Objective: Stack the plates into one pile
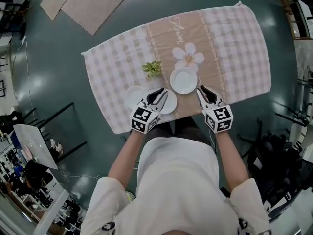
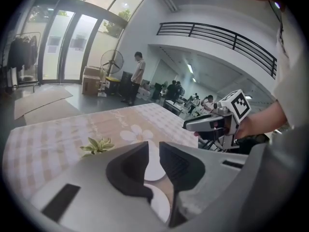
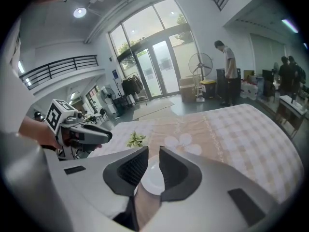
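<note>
Head view shows three white plates lying separately on the worktop, all toward the middle of its near edge, so no pile exists yet. The centre plate sits on the flower print of the checked cloth. The near plate lies just beside it, closer to the near edge. The left plate lies next to that one, toward the left edge. A small green plant stands just behind them, toward the far edge.

The left tongs hang over the near plate. Left gripper view shows their jaws only a narrow slit apart, with nothing held; two plates show through the slit, on the cloth below. The right tongs hover beside the right rim of the centre plate. Their jaws are also slightly parted and empty, with that plate visible beyond them.

As I judge it, the stacking has not begun. Two plates have yet to be picked up and set onto the third, and neither tongs has a grip on a rim yet.
</note>
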A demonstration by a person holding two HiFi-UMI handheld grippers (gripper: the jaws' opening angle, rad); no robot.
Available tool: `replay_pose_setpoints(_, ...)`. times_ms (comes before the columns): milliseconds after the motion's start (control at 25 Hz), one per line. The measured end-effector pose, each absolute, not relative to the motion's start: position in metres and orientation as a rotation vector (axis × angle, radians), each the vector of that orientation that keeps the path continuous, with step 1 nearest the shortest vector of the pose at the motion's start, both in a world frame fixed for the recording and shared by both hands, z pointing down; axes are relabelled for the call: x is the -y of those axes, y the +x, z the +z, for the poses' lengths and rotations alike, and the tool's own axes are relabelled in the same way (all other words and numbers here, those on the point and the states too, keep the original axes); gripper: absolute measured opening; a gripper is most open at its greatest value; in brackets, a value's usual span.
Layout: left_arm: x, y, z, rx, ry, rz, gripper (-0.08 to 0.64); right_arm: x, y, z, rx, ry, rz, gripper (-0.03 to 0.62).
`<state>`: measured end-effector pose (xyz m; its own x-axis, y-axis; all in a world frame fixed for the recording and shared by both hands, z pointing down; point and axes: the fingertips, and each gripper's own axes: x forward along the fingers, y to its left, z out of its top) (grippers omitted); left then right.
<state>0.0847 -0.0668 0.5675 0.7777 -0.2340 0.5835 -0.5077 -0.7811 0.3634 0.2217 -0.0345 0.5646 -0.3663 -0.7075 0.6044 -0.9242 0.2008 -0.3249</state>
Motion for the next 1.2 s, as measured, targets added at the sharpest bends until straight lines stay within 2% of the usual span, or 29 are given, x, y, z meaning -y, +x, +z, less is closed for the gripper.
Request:
replay_pose_setpoints(520, 0.072, 0.108, 0.666, 0.473, 2.364, 0.885, 0.078, 0.022, 0.233, 0.662, 2.038, 1.488, 1.050, 0.091)
replay_pose_setpoints(1200, 0.072, 0.110, 0.756, 0.459, 2.194, 1.141, 0.106, 0.016, 0.239, 0.743, 1.915, 1.434, 1.209, 0.092)
